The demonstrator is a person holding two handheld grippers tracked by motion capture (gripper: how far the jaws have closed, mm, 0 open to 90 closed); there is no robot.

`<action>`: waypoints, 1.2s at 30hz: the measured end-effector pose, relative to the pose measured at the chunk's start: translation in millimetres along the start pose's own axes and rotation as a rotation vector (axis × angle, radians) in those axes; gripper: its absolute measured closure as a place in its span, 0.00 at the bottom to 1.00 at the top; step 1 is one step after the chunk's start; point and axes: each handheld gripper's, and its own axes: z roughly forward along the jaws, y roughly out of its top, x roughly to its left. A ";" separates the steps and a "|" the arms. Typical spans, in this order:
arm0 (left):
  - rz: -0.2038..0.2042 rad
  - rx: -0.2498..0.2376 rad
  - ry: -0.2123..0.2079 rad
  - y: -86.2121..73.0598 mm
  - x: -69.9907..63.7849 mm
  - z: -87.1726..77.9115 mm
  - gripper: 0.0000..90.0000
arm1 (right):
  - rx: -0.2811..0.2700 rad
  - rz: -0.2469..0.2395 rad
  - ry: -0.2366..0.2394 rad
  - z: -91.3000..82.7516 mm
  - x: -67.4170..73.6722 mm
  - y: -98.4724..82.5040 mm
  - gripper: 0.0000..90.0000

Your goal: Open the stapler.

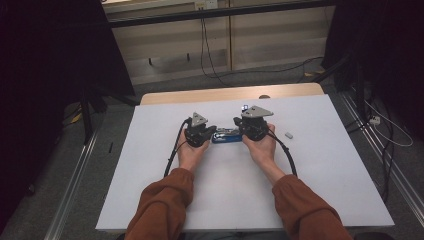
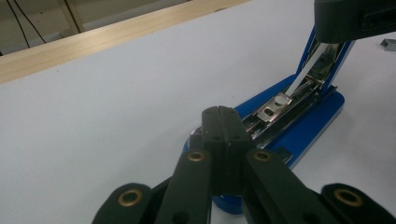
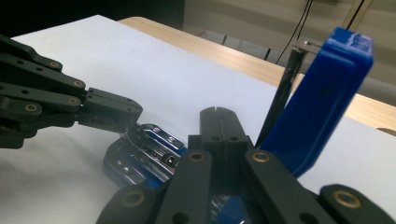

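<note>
Blue plastic and shiny chrome, that was the stapler (image 1: pixel 227 135), lying mid-table between the two grippers with its top cover swung up and the metal magazine exposed. No brand or writing on it that I could read, too small and blurry.

Left gripper (image 2: pixel 222 112) had its jaws clenched with nothing between them, tips resting right at the stapler's front end. Right gripper (image 3: pixel 219 113) was clenched empty too, sitting at the hinge end just beside the raised blue cover (image 3: pixel 322 102).

A small strip of staples (image 1: pixel 288 135) lay off to the right, well apart from everything.

White sheet (image 1: pixel 310 165) covered the table, with the light wood table edge (image 1: pixel 230 93) showing at the far side. Grey carpet (image 1: pixel 115 110), dangling cables and pale wall panels were beyond that, with dark curtains on both sides.
</note>
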 end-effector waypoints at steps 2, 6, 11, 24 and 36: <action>0.006 0.002 0.000 0.0 0.7 -0.2 1.00 | -0.001 0.002 -0.002 -0.4 -1.0 -0.6 1.00; 0.003 0.001 -0.002 0.0 0.5 -0.1 1.00 | -0.001 0.007 -0.006 -1.6 -2.3 -1.3 1.00; 0.006 0.008 -0.005 -0.4 0.6 -0.5 1.00 | 0.000 0.022 -0.033 -3.8 -9.5 -4.5 1.00; 0.002 0.008 -0.008 -0.4 0.3 -0.3 1.00 | 0.007 0.060 -0.070 -17.1 -34.0 -15.5 1.00; 0.005 0.007 -0.005 -0.6 -0.1 -0.3 1.00 | 0.020 0.065 -0.083 -21.4 -42.6 -21.9 1.00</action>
